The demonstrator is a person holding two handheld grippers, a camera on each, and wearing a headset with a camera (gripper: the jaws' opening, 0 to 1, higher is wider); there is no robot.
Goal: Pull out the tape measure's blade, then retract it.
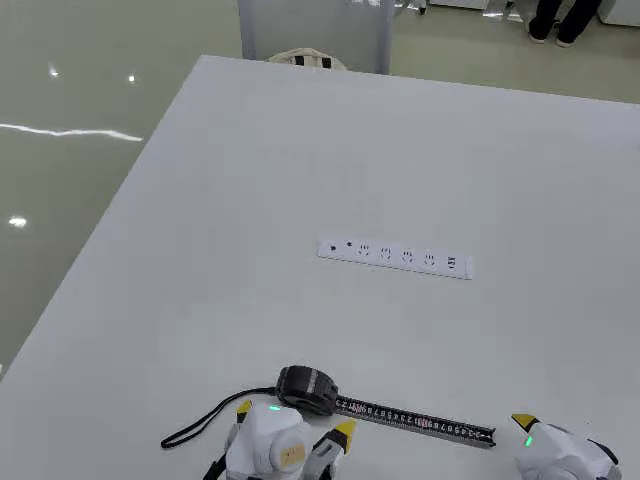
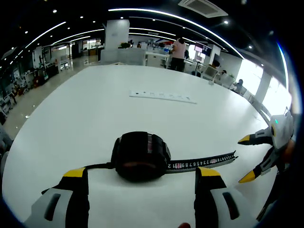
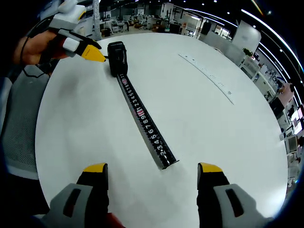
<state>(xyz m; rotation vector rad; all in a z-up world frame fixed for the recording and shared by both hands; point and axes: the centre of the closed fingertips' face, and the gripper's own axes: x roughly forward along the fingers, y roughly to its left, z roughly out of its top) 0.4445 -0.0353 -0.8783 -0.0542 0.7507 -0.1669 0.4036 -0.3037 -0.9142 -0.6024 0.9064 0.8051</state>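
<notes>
Currently, squat black tape measure (image 1: 308,388) is lying on smooth white table (image 1: 300,180), flat numbered blade (image 1: 415,421) extended; left gripper (image 1: 293,418) and right gripper (image 3: 152,167) are gaping, empty.

left gripper (image 1: 293,420) showing white shell (image 1: 268,440), green light (image 1: 274,408) glowing, grey jaws wearing yellow tips | right gripper (image 3: 152,167) matching | person wearing grey garment (image 3: 21,124)

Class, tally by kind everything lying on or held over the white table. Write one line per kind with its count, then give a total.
tape measure, black, blade out: 1
power strip, white: 1
hand-held grippers, both open: 2 (left hand-held gripper, right hand-held gripper)
Total: 4
</notes>
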